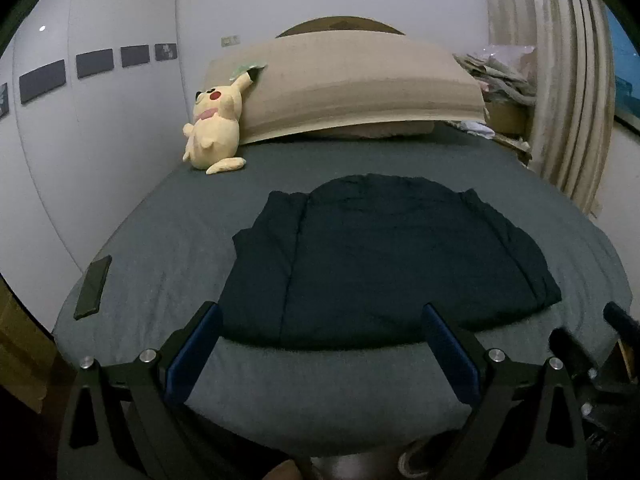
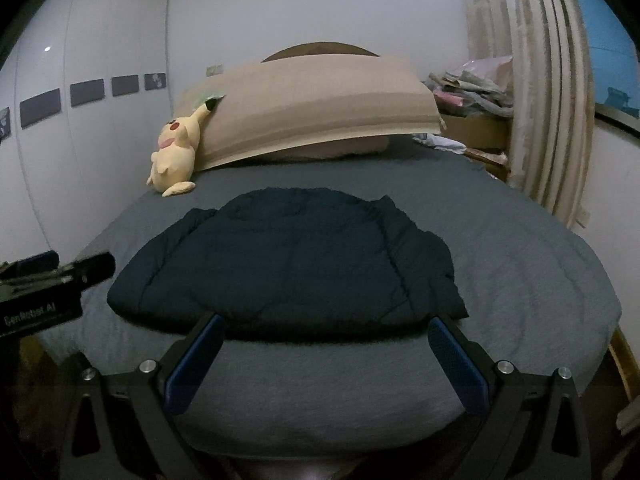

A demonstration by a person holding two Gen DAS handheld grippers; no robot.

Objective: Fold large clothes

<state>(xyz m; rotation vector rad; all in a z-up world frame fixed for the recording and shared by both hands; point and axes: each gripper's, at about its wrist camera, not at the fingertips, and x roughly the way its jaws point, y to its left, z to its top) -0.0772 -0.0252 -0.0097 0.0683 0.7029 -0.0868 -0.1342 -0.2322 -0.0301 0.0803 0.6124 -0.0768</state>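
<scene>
Centrally in both views, a dark navy garment (image 1: 384,260) (image 2: 288,264) lies spread on the grey bed (image 1: 168,248) (image 2: 520,272), its sleeves folded inward along both sides. Left gripper (image 1: 322,344): blue-padded fingers (image 1: 192,356) spread wide at the bottom of the frame, holding nothing, poised just short of the garment's near hem. Right gripper (image 2: 326,354): fingers (image 2: 460,364) likewise spread wide and empty, near the same hem. A yellow plush toy (image 1: 214,132) (image 2: 176,156) sits at upper left against a beige cushion (image 1: 352,84) (image 2: 304,108). A dark phone (image 1: 93,288) lies at the left edge of the bed. Curtains (image 1: 568,92) (image 2: 548,92) hang at upper right.
</scene>
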